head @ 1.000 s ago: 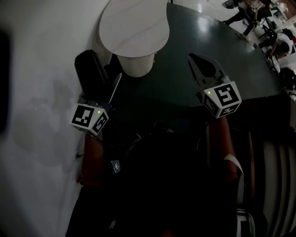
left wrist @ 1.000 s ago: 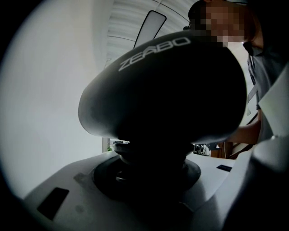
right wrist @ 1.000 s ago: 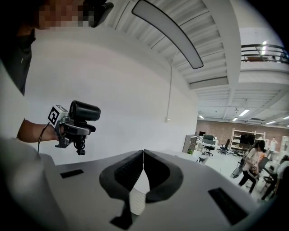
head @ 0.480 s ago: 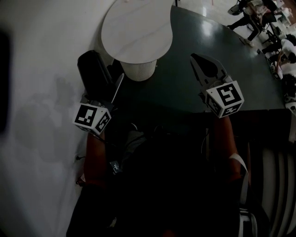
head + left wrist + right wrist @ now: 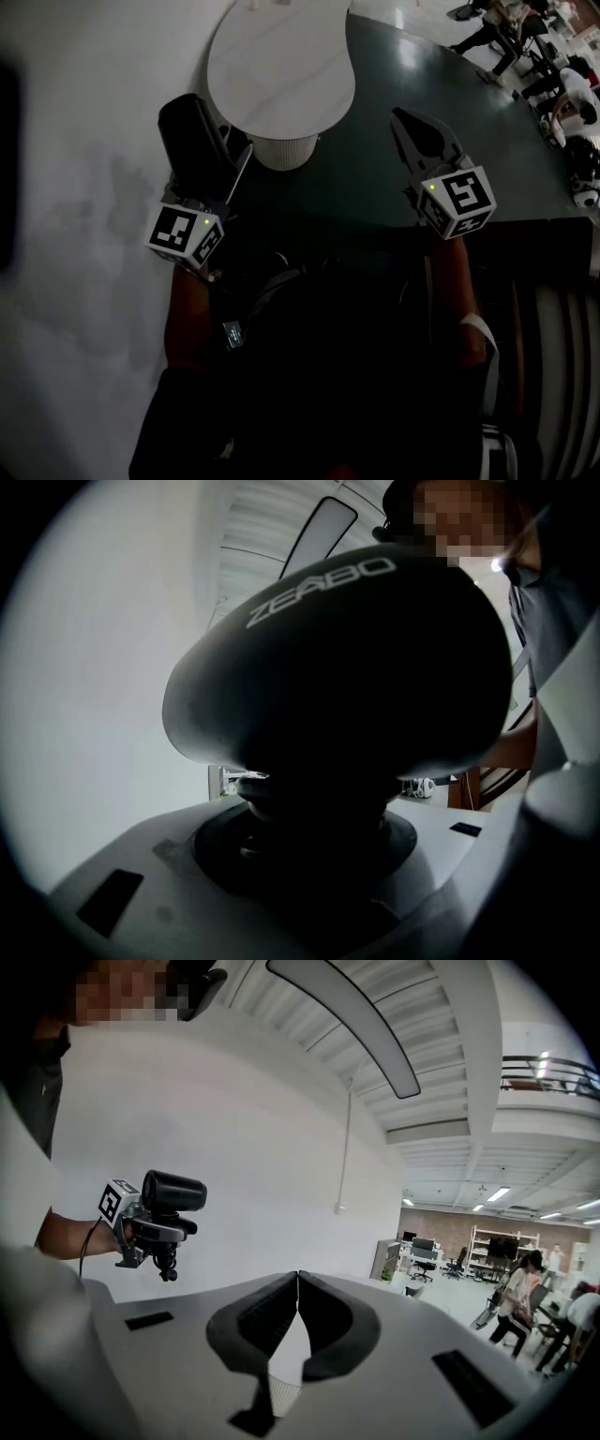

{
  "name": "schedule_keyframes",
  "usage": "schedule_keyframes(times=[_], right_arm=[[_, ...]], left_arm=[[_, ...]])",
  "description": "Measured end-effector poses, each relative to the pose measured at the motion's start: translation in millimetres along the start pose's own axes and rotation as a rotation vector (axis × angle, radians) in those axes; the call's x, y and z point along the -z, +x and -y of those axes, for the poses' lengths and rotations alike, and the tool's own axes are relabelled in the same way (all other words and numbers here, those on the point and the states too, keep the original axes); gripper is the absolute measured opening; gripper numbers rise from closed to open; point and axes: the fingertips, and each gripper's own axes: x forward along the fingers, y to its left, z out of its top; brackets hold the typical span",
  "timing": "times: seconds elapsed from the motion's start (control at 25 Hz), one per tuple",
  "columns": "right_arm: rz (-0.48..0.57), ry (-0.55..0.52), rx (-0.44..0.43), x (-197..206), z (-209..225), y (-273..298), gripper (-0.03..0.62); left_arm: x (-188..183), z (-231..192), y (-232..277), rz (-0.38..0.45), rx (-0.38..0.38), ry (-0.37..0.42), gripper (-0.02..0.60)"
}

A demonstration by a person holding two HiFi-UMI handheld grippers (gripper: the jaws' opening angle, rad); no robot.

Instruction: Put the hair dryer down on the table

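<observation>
The black hair dryer (image 5: 192, 141) is off the table, its handle gripped by my left gripper (image 5: 214, 178), which is shut on it. In the left gripper view the dryer's barrel (image 5: 347, 658) fills most of the frame, with its handle down between the jaws of the left gripper (image 5: 309, 832). It hangs just left of the white oval table (image 5: 281, 66). My right gripper (image 5: 401, 117) is shut and empty, its tips touching, to the right of the table. The right gripper view shows that right gripper (image 5: 298, 1277) and, further off, the hair dryer (image 5: 173, 1192).
The table stands on a ribbed white pedestal (image 5: 279, 150). A dark green floor area (image 5: 469, 103) lies to the right, pale floor to the left. People and office chairs (image 5: 562, 75) are at the far upper right. A cable (image 5: 267, 286) hangs by the person's body.
Almost nothing differs. The head view has shifted a little, and both grippers keep about the same places, the left one still holding the hair dryer.
</observation>
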Motion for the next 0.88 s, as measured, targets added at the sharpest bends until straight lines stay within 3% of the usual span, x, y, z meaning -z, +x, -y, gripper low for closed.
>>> schedule_keyframes(times=[0.44,0.88], right_arm=[[-0.004,-0.002,0.060,6,-14,7,0.008],[-0.016,0.009,0.021,16,-2,25,0.008]], left_arm=[[8,-20,3,0.019,0.054,0.010,0.178],[23,-32,10,-0.019,0.012,-0.017,0.178]])
